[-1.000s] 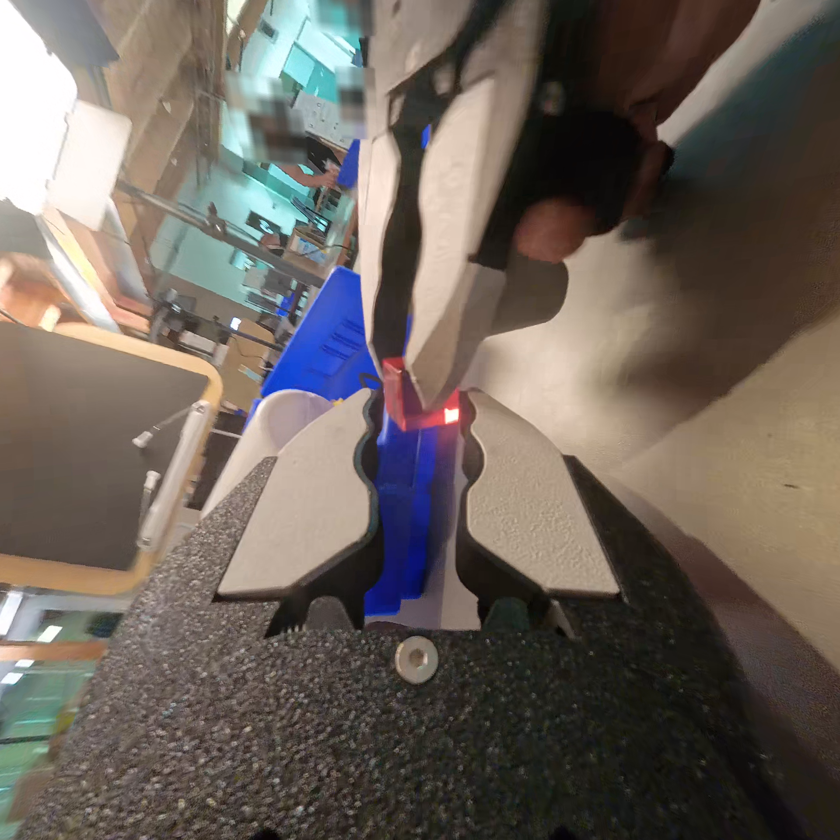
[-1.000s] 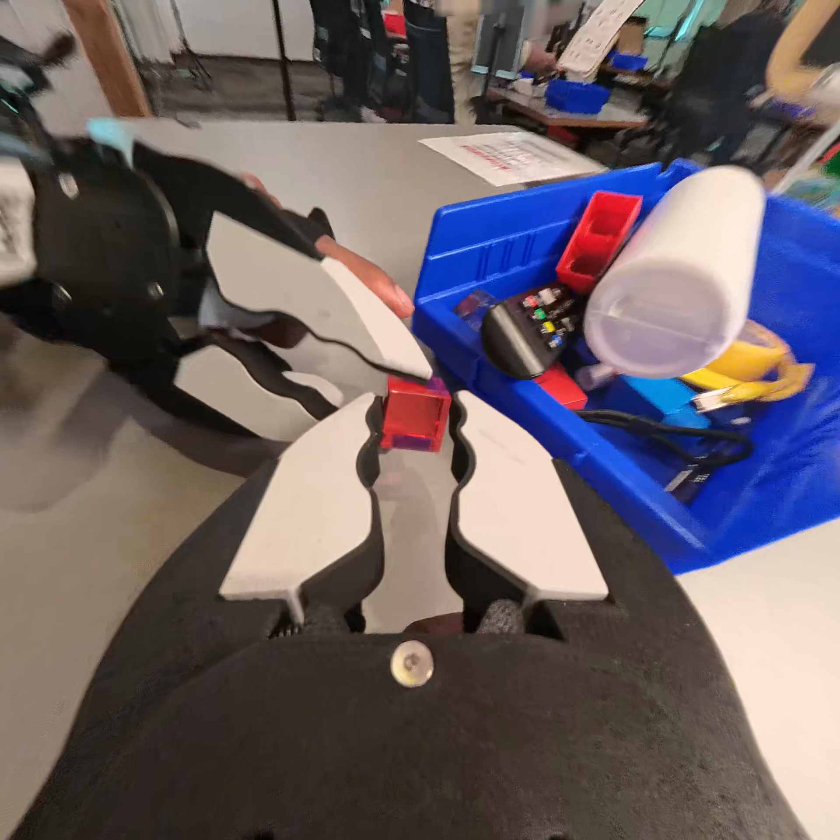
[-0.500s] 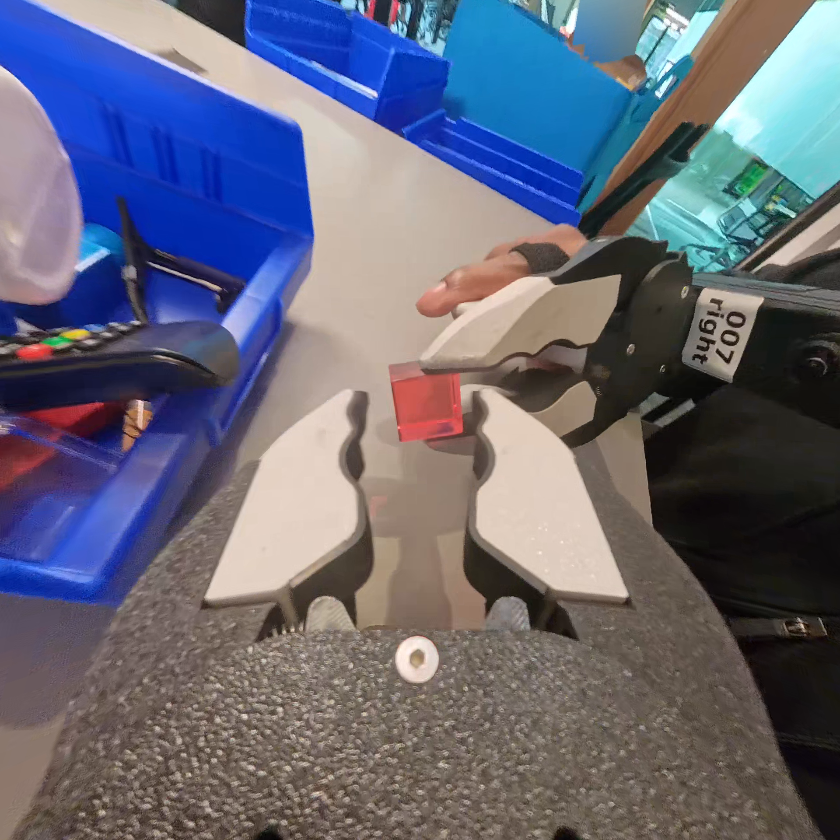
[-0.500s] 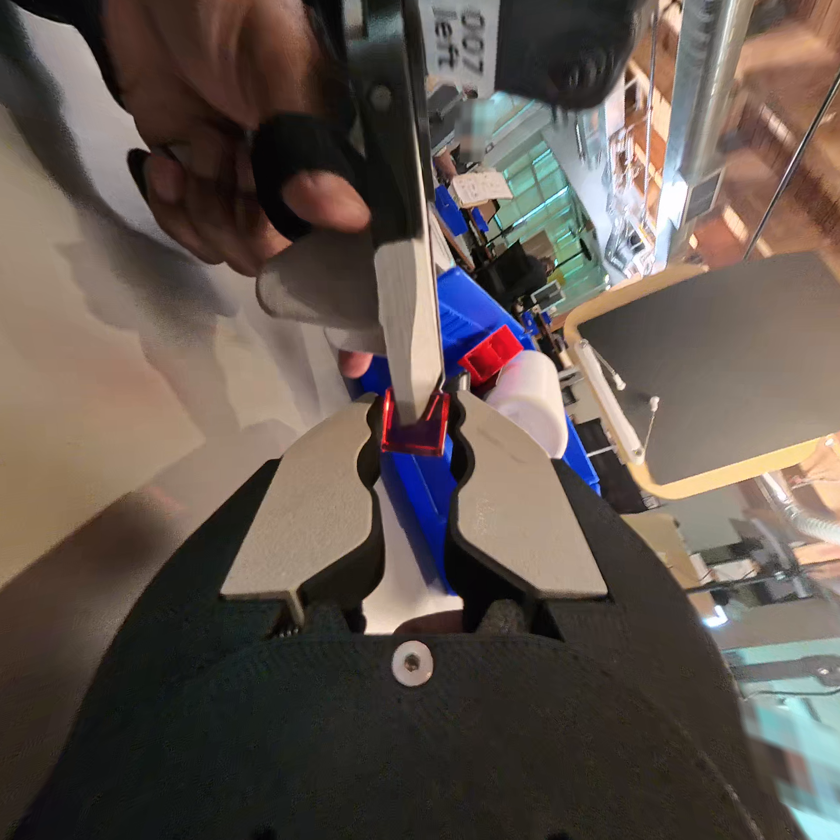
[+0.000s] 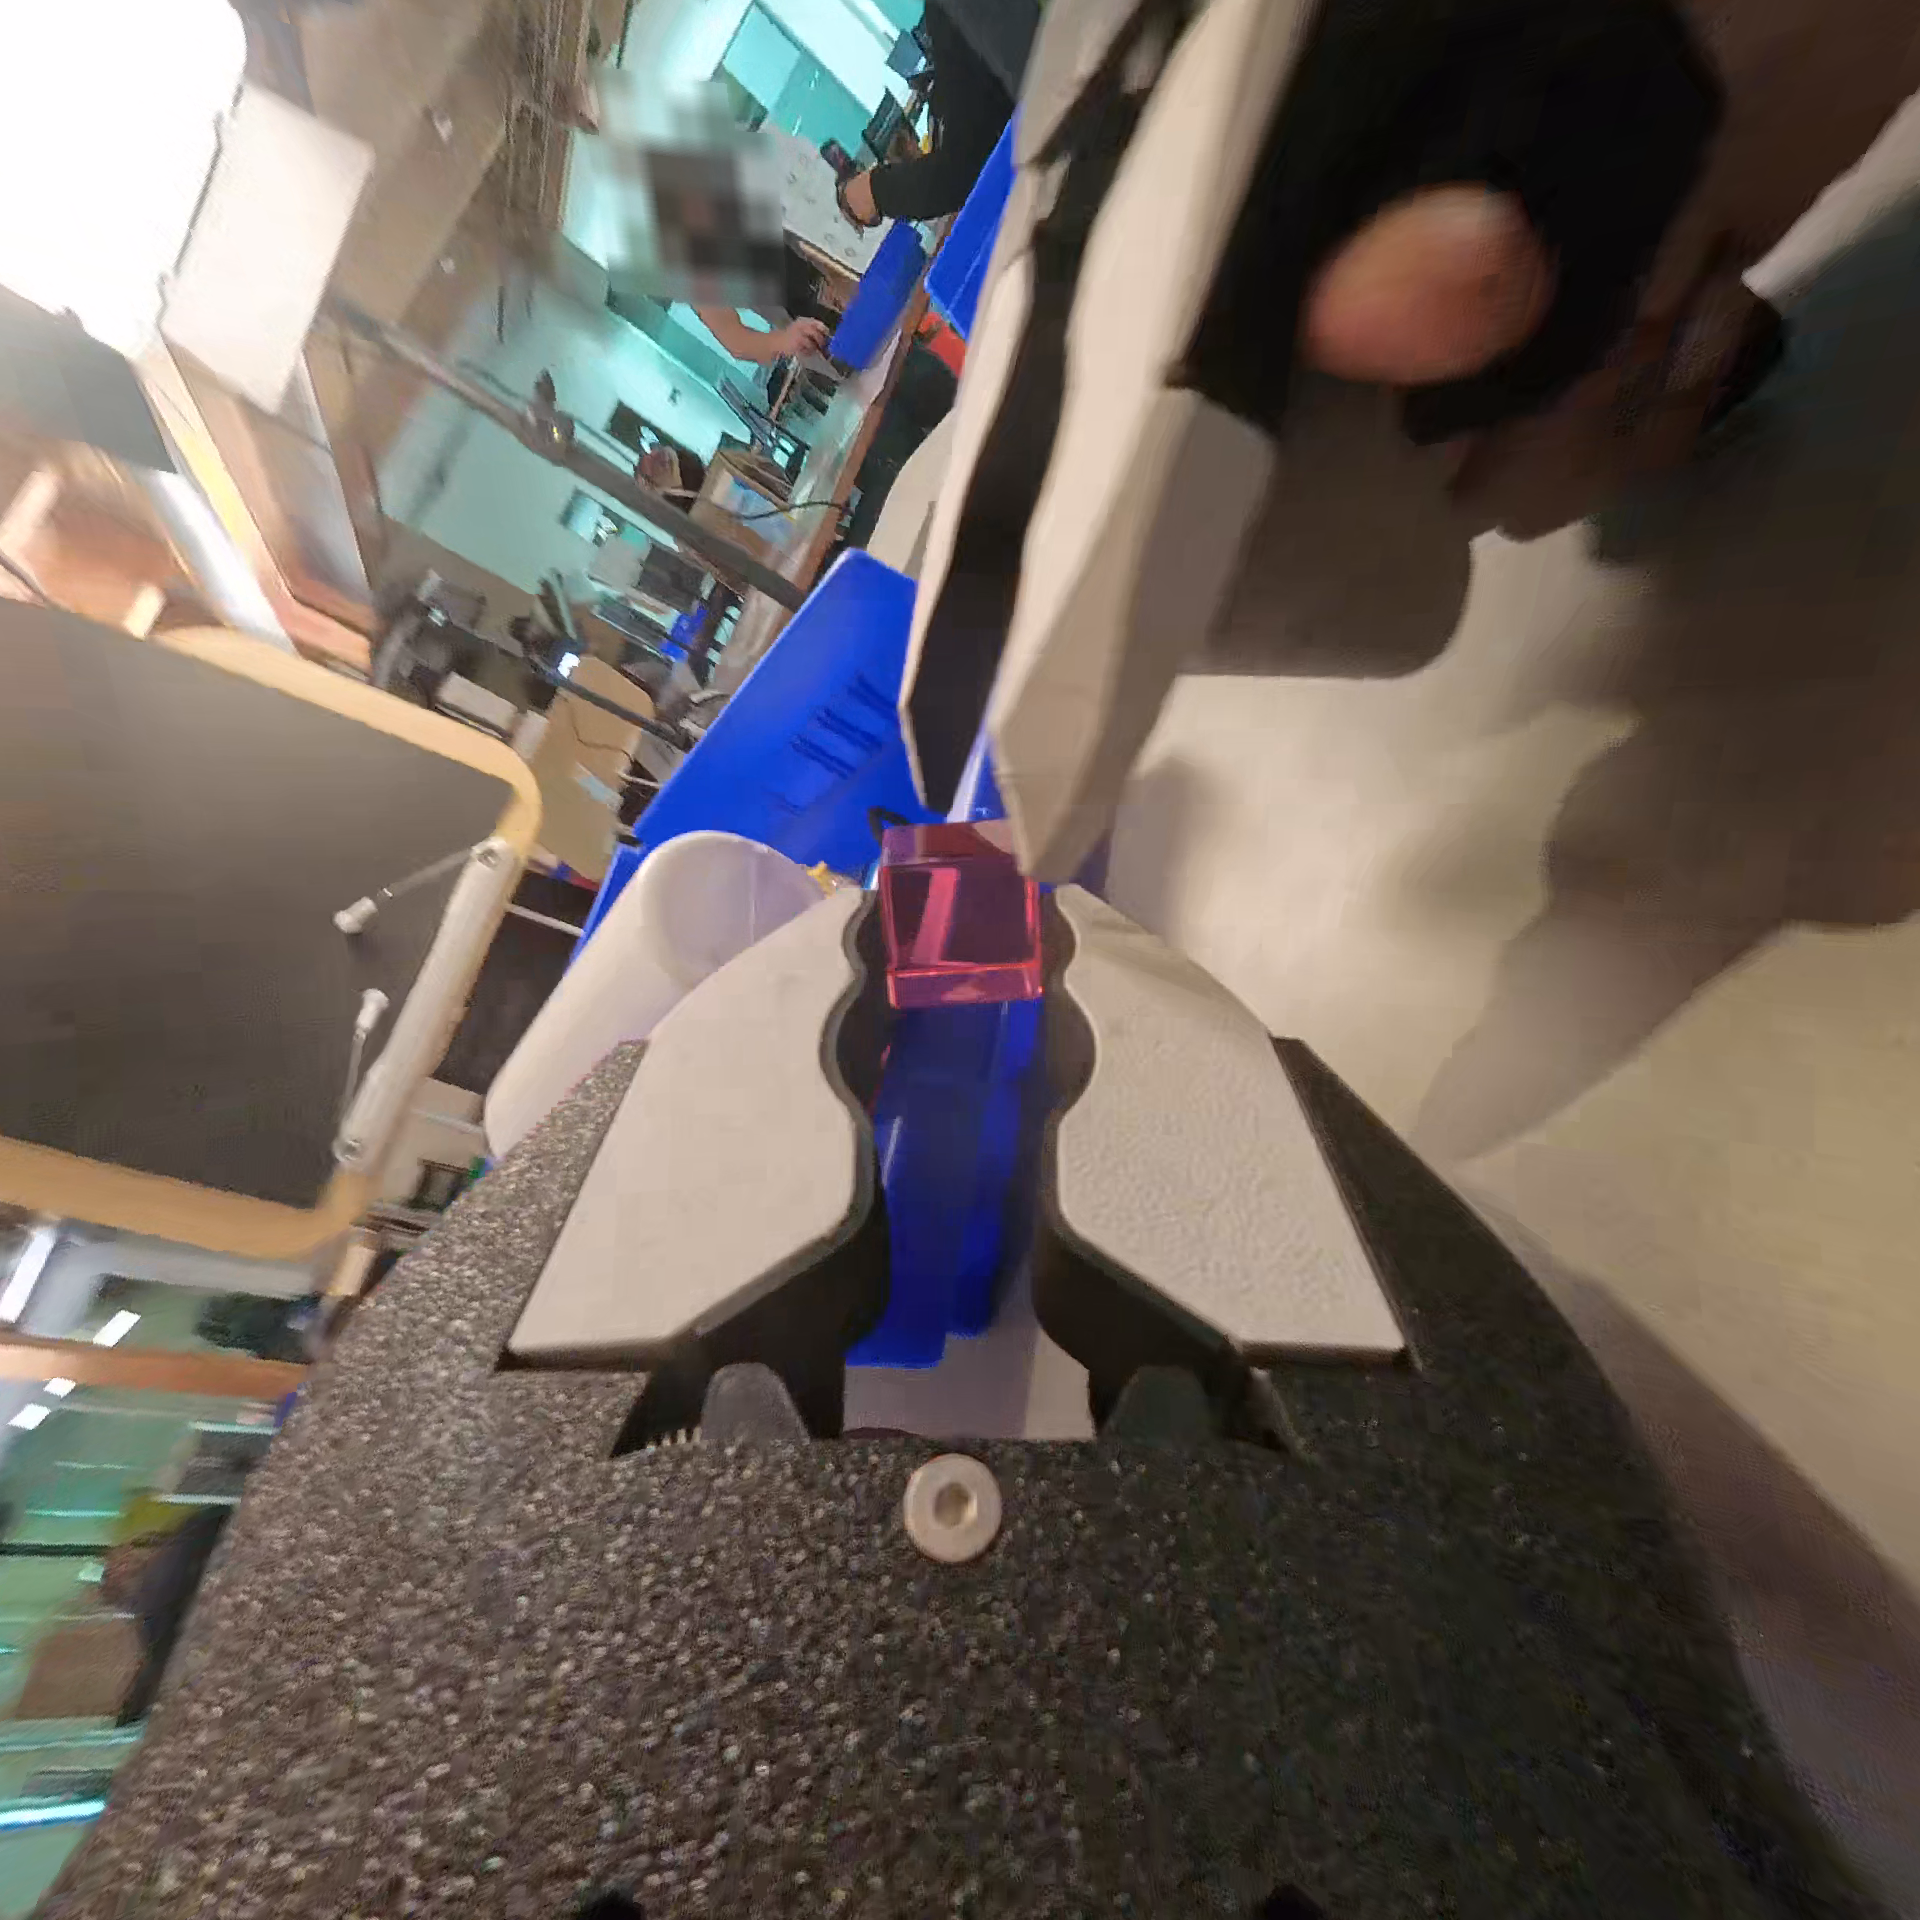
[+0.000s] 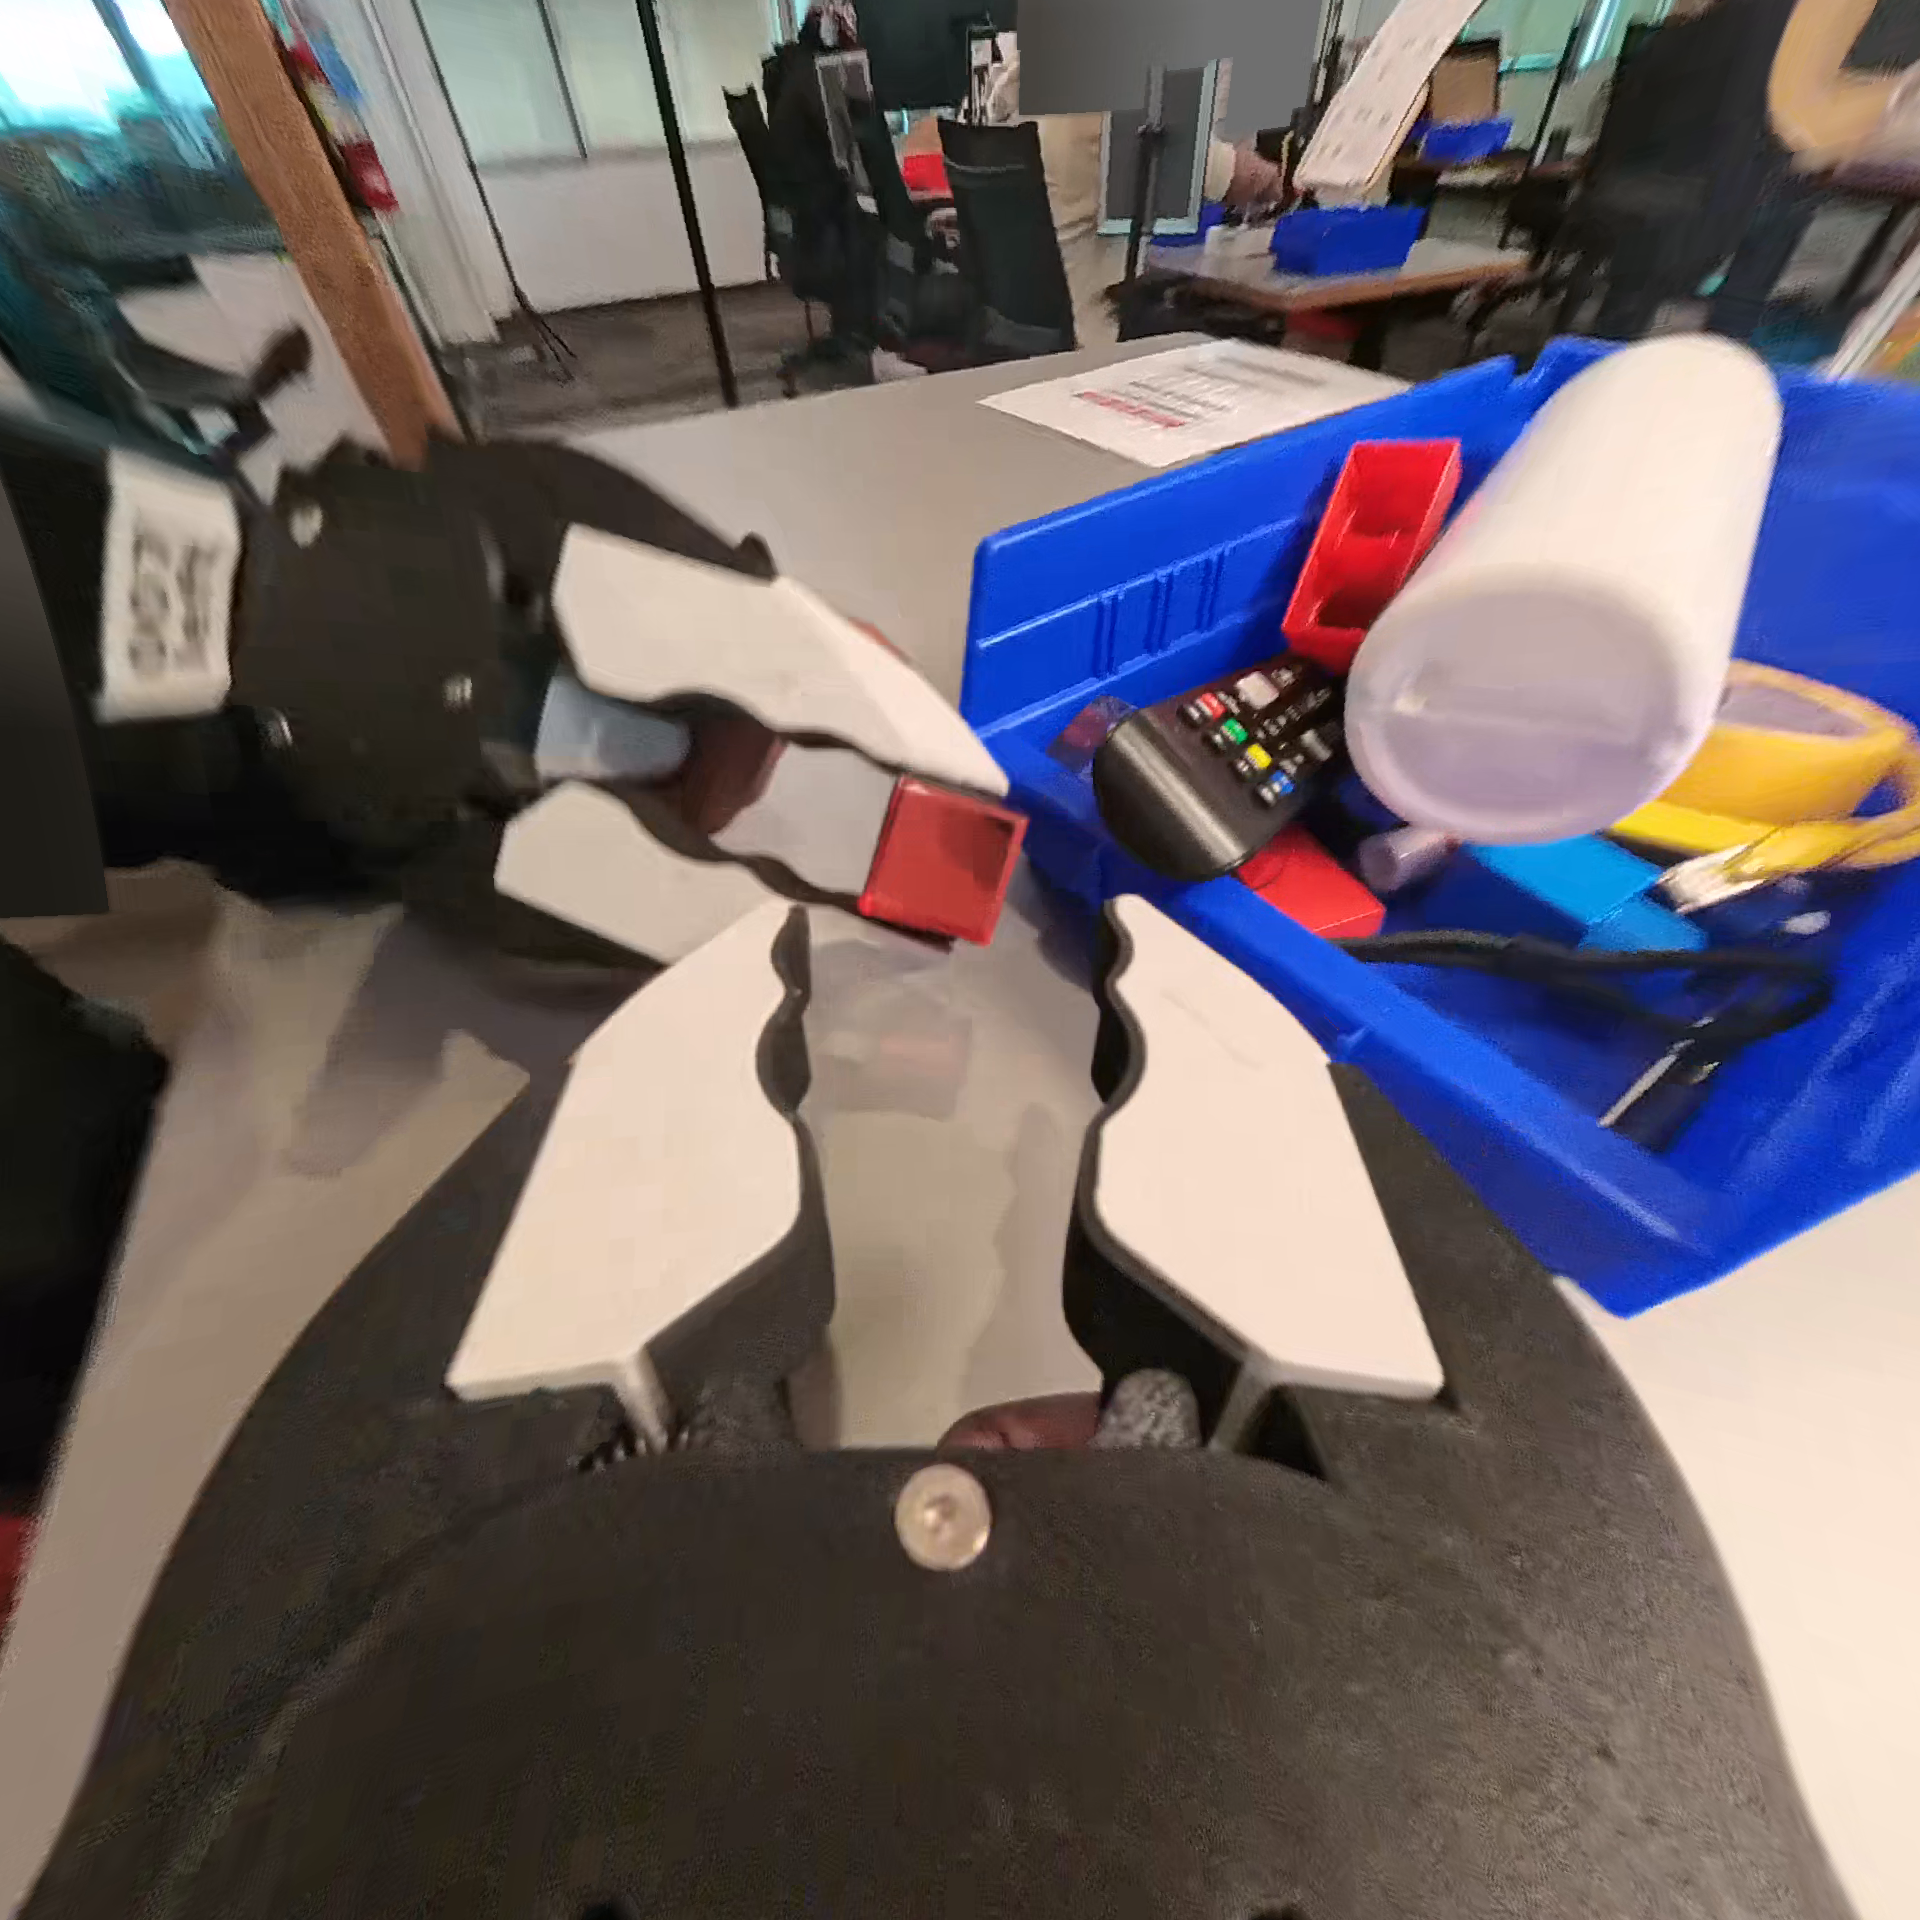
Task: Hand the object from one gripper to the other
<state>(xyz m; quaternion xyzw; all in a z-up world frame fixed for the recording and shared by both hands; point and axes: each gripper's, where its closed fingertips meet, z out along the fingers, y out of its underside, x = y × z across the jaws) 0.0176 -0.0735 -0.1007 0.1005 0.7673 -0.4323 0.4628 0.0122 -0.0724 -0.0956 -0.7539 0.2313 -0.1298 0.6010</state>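
The left hand-held gripper (image 5: 958, 914) pinches the red cube (image 5: 956, 940) between its fingertips above the grey bench (image 6: 904, 488), while the right hand-held gripper (image 6: 951, 920), jaws parted and empty, sits just beside it near the blue bin (image 6: 1143, 603).

Black grippers (image 6: 951, 925), pale grey fingers (image 6: 644, 1143)

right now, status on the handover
Left gripper shut on red cube. Right gripper open, off the cube. Blue bin close on the right.
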